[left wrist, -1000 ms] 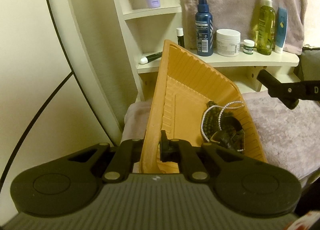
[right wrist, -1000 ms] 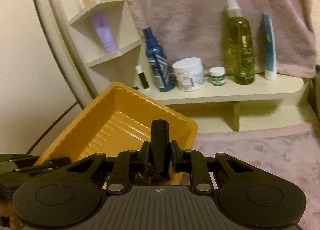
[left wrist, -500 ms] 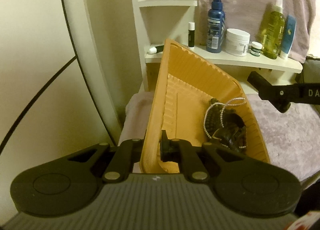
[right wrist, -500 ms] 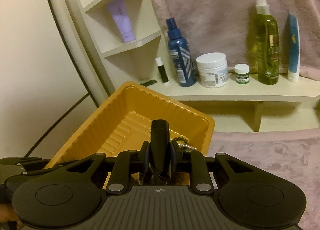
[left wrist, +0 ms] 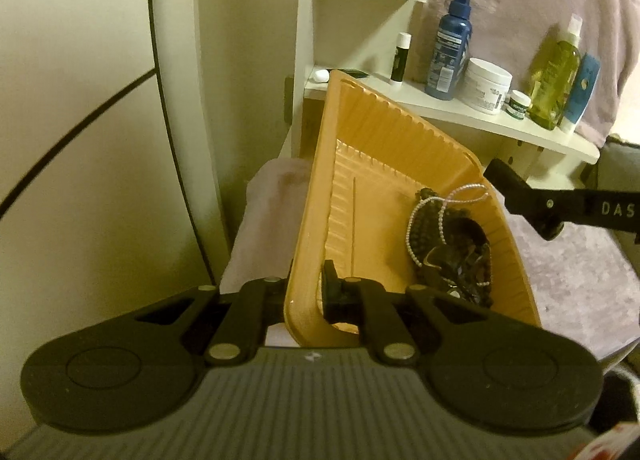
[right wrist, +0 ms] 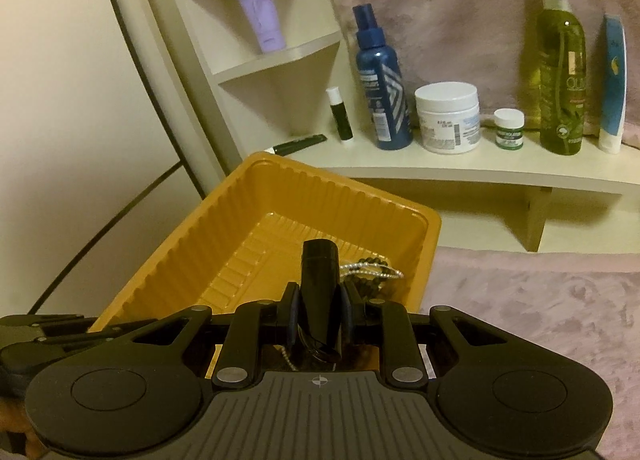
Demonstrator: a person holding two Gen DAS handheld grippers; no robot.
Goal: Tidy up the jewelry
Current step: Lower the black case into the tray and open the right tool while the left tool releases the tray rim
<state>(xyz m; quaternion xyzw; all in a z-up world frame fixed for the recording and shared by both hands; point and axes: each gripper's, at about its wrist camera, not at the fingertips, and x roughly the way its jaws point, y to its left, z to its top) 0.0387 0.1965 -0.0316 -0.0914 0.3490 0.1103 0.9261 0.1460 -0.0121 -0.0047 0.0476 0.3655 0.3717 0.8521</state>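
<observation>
The jewelry [left wrist: 448,244], dark beads tangled with a pearl strand, lay heaped against our ribbed orange tray's [left wrist: 384,140] right wall. Our left tool [left wrist: 306,290] clenched the tray's near rim; our right tool [right wrist: 320,318] gripped a black cylinder [right wrist: 320,280].

shelf [right wrist: 460,174]: blue spray bottle [right wrist: 382,80] | white jar [right wrist: 447,118] | green bottle [right wrist: 562,76] | pink blanket [right wrist: 540,324]

You see one tray [right wrist: 224,220], one jewelry heap [left wrist: 452,248] and two grippers [left wrist: 306,294] [right wrist: 320,320]. On the shelves [right wrist: 400,172] stand two spray bottles [right wrist: 380,80] [right wrist: 560,72], two jars [right wrist: 447,116] [right wrist: 509,128], two tubes [right wrist: 260,16] [right wrist: 614,84], and one lip balm [right wrist: 340,114].
</observation>
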